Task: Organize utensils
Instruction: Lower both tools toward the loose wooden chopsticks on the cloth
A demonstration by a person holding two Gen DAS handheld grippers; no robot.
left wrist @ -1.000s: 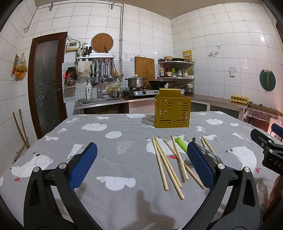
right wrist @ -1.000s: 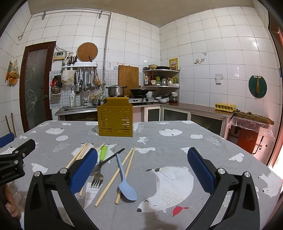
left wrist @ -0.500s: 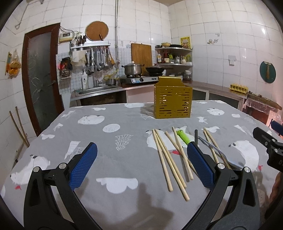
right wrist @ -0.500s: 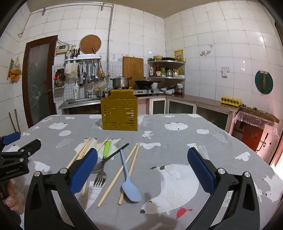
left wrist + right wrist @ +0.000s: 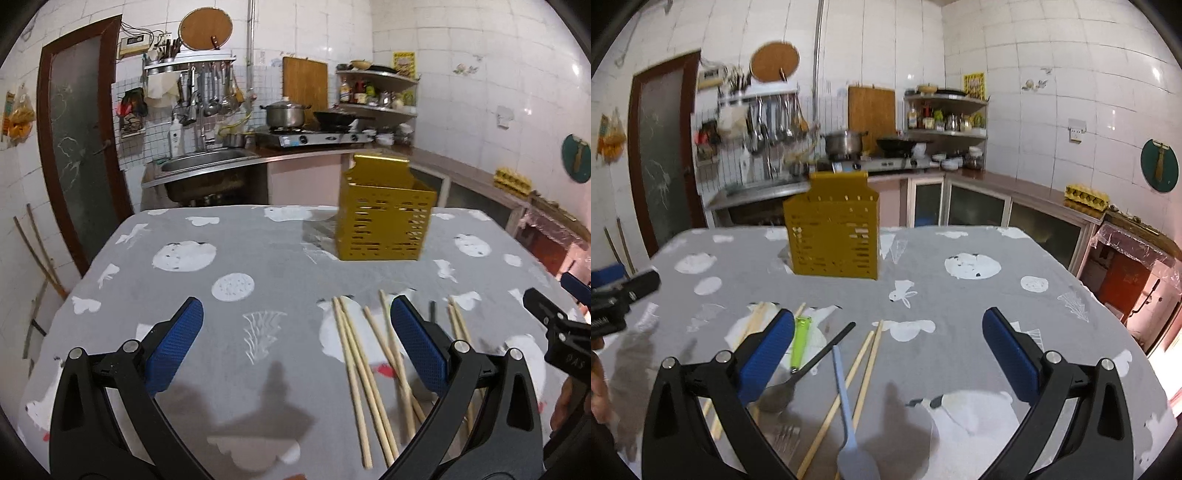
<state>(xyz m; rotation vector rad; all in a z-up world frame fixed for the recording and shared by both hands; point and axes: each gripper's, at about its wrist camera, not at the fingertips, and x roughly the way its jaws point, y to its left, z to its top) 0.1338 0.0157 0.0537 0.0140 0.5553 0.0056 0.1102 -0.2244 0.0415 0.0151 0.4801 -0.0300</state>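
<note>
With nothing yet sorted into the yellow holder, each hand-held gripper hovers wide open and empty over the chopsticks, ready to pick.

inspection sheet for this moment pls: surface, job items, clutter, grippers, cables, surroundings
Surface: table under a grey printed cloth.
Job's things: yellow holder upright at the far side; chopsticks, blue spoon, fork and black spoon lying loose on the cloth.
Clutter: nothing seen.
Grippers: left gripper and right gripper both open, holding nothing, above the cloth.
Cables: nothing seen on the table.
Surroundings: tiled kitchen, sink, stove with pot, door.
</note>
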